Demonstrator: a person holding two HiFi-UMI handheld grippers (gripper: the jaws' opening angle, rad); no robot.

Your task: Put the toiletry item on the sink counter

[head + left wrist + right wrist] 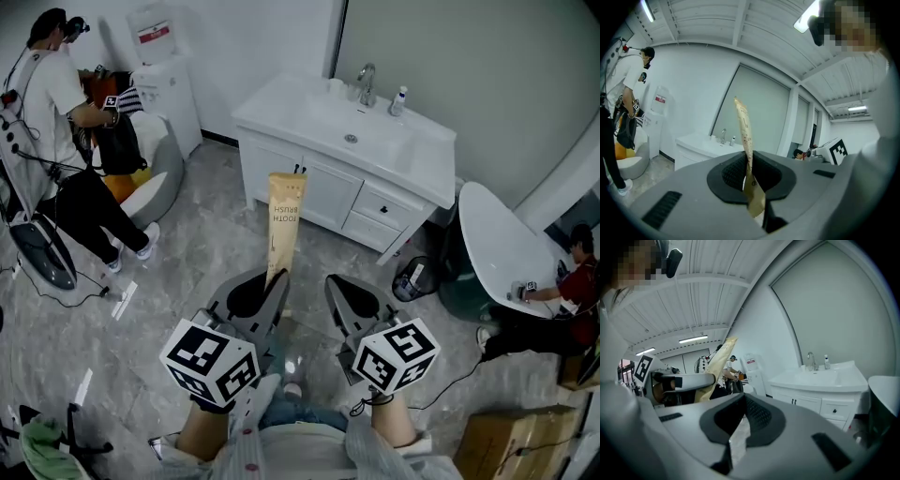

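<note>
A tall tan toothbrush packet [284, 220] stands upright in my left gripper [260, 292], which is shut on its lower end. In the left gripper view the packet [745, 131] rises edge-on from between the pads of the left gripper [749, 176]. My right gripper [354, 302] is beside it on the right, shut, with nothing between its jaws [739, 430]. The white sink counter [281, 103] with its faucet [367, 82] stands ahead across the floor, well beyond both grippers. It also shows as the counter [701, 143] and the counter [820, 378] in the gripper views.
A small bottle [399, 100] and a cup stand by the faucet. A person [56, 103] stands at the far left beside a white dispenser [169, 89]. A white oval tub [502, 248] and a seated person [577, 281] are on the right. A cardboard box [516, 441] lies on the floor at bottom right.
</note>
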